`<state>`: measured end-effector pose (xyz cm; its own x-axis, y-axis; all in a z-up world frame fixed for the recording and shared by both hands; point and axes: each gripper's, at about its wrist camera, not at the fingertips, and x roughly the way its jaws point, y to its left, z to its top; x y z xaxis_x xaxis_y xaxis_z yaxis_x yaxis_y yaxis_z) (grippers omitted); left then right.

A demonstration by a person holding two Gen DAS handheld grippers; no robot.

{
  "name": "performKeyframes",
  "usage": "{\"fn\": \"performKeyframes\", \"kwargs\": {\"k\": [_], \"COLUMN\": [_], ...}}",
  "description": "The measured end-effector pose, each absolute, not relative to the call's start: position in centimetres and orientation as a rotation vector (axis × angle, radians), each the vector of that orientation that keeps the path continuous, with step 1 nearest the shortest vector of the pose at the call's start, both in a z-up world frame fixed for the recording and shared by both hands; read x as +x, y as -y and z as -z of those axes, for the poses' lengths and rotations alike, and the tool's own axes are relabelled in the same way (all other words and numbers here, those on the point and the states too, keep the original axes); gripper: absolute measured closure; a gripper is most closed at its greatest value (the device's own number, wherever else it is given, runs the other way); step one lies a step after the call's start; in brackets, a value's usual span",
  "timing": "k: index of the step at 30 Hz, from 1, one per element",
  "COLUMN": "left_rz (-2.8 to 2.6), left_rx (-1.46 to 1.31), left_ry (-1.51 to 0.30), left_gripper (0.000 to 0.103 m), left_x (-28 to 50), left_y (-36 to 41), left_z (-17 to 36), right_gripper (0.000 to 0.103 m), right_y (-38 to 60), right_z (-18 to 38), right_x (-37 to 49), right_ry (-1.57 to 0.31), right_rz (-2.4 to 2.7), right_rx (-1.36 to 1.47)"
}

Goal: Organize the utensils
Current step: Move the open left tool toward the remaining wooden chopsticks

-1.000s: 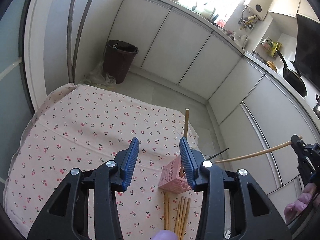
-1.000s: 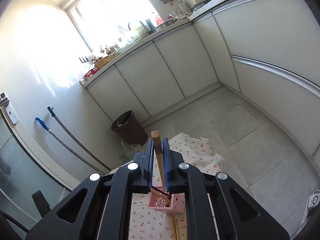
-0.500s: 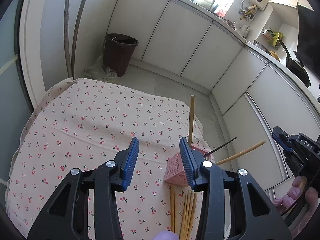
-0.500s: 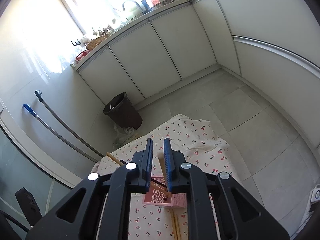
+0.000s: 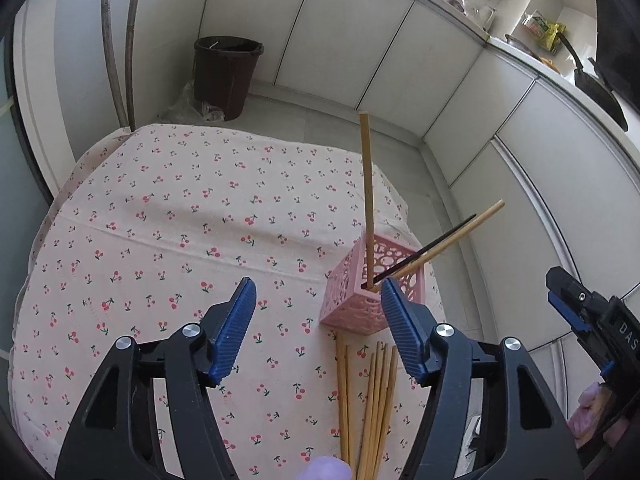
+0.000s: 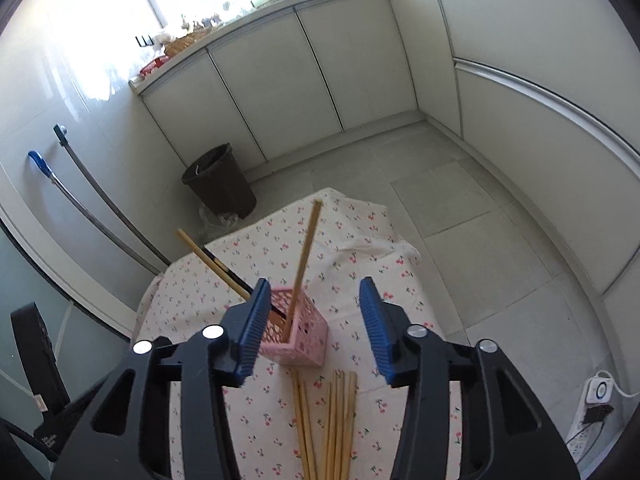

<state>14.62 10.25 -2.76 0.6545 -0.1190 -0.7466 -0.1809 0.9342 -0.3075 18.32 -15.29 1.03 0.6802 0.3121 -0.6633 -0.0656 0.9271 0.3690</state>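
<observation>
Now, both claws spread, jaws just opened, nothing between | left claw (image 5: 316, 312), right claw (image 6: 310, 322) | holder (image 6: 298, 338) just ahead, three sticks in | loose chopsticks (image 6: 326, 424) below me | I'd pinch one stick mid-length, lift clear, drop it upright.

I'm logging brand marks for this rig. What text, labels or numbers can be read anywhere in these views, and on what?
"DAS": white letters on the black body of the right gripper, cut off at the left wrist view's edge.
Packets on the counter: print too small to read.
Nothing else legible in either view.
</observation>
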Motion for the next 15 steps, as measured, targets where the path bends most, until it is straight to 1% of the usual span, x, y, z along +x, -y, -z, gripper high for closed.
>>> {"fn": "performKeyframes", "kwargs": {"k": [1,2,3,4,5,8,11,15], "left_rz": [-0.044,-0.053,-0.061,-0.07,-0.078,-0.079,-0.102,-0.122], "left_rx": [-0.366,-0.355,-0.347,-0.344,-0.342,-0.336,-0.319,-0.276], "left_ry": [-0.874,-0.889,-0.904,-0.922,-0.942,-1.02,-1.093,-1.174], "left_gripper": [0.035,0.028,0.021,0.019,0.015,0.008,0.007,0.007], "left_x": [14.7,14.8,14.9,15.0,15.1,15.7,16.2,16.7], "left_y": [-10.0,-9.8,-9.7,-9.5,-9.5,-9.2,-8.9,-8.3], "left_z": [3.1,3.6,4.1,4.7,5.3,7.2,9.3,11.8], "right_gripper": [0.038,0.028,0.023,0.016,0.013,0.01,0.01,0.009], "right_y": [15.4,15.4,15.5,15.5,15.6,15.9,16.5,17.2], "right_z": [-0.4,0.1,0.6,1.0,1.4,3.1,5.1,6.9], "right_x": [18.3,18.3,18.2,18.2,18.3,18.6,18.7,17.8], "right_ry": [-0.822,-0.842,-0.854,-0.863,-0.87,-0.937,-1.02,-1.077], "right_rz": [-0.206,-0.192,-0.178,-0.155,-0.135,-0.089,-0.07,-0.06], "right_rx": [0.318,0.303,0.289,0.269,0.251,0.178,0.153,0.136]}}
